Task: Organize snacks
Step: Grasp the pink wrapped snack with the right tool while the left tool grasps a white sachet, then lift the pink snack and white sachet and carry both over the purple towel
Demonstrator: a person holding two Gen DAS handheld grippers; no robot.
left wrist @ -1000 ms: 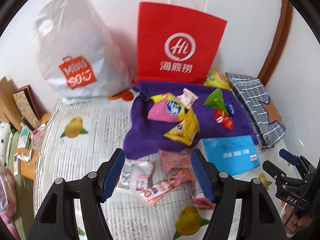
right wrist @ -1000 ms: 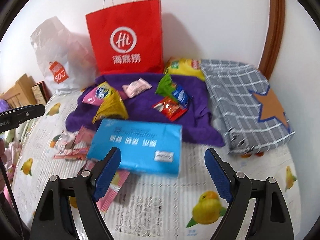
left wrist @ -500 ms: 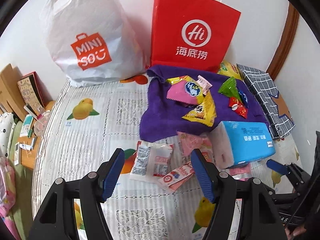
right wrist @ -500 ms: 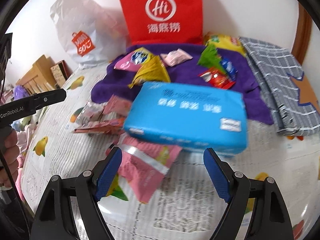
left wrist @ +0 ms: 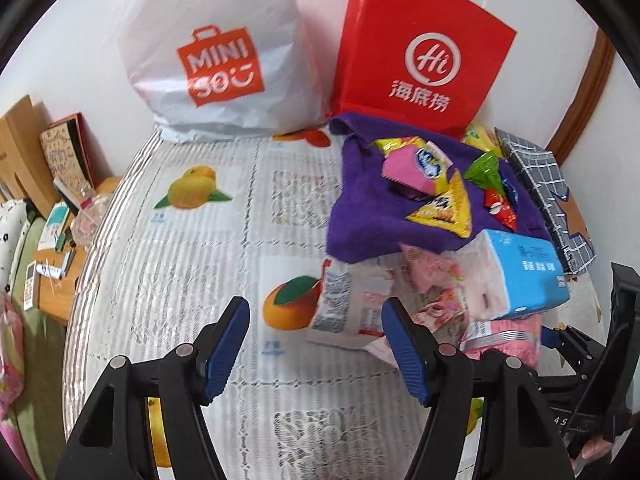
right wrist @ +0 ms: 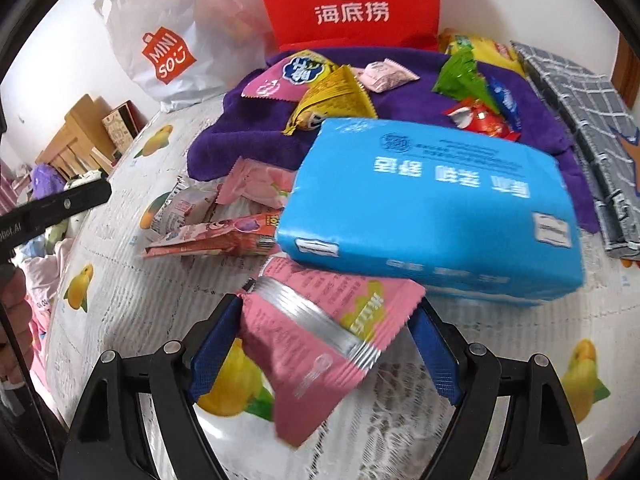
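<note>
Several snack packets lie on a purple towel (left wrist: 360, 216) (right wrist: 248, 136) and on the fruit-print tablecloth (left wrist: 192, 264) in front of it. A pink snack packet (right wrist: 320, 336) lies between the wide-open jaws of my right gripper (right wrist: 324, 344), partly under a blue tissue pack (right wrist: 432, 208). My left gripper (left wrist: 316, 344) is open and empty above the cloth, just left of a white packet (left wrist: 348, 308). The tissue pack also shows in the left wrist view (left wrist: 524, 276).
A white Miniso bag (left wrist: 216, 52) and a red paper bag (left wrist: 424, 52) stand against the back wall. A grey checked cloth (right wrist: 592, 120) lies at the right. A cluttered wooden side table (left wrist: 52, 240) stands beyond the left table edge.
My right gripper has moved forward and down, so the pink packet now sits between its jaws. My left gripper has shifted left, away from the snack pile.
</note>
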